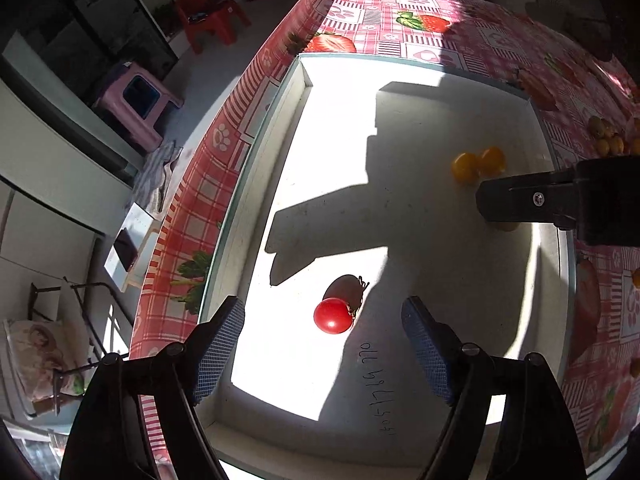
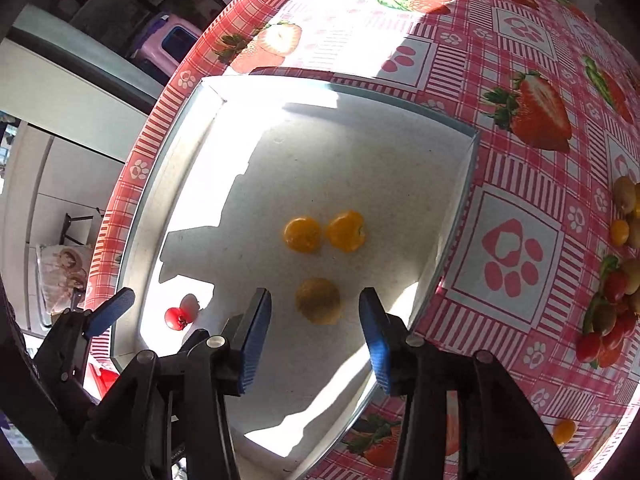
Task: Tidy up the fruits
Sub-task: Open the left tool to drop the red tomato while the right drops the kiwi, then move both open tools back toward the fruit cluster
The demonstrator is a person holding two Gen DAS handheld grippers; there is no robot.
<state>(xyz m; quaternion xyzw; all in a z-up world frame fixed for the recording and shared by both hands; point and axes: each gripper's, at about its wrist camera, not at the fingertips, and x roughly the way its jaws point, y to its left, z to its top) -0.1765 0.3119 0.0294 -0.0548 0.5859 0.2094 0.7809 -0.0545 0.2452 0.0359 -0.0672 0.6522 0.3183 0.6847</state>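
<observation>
Red tomato (image 1: 333,315) btwn spread left hand-held gripper (image 1: 323,346) pads, untouched; right hand-held gripper (image 2: 316,334) likewise w/ yellow fruit (image 2: 318,300).

We found the white tray (image 2: 460,216) floor mostly bare; a red tomato (image 1: 333,315) near its left wall, three yellow fruits (image 2: 318,300) toward the right; low walls bounded entry sideways.

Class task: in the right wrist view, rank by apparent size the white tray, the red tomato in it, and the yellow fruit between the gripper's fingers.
1. White tray, by far the largest.
2. Yellow fruit, though it sits nearer the camera.
3. Red tomato, the smallest as seen, but it lies toward the picture's edge, so its true size against the yellow fruit is unsure.
</observation>
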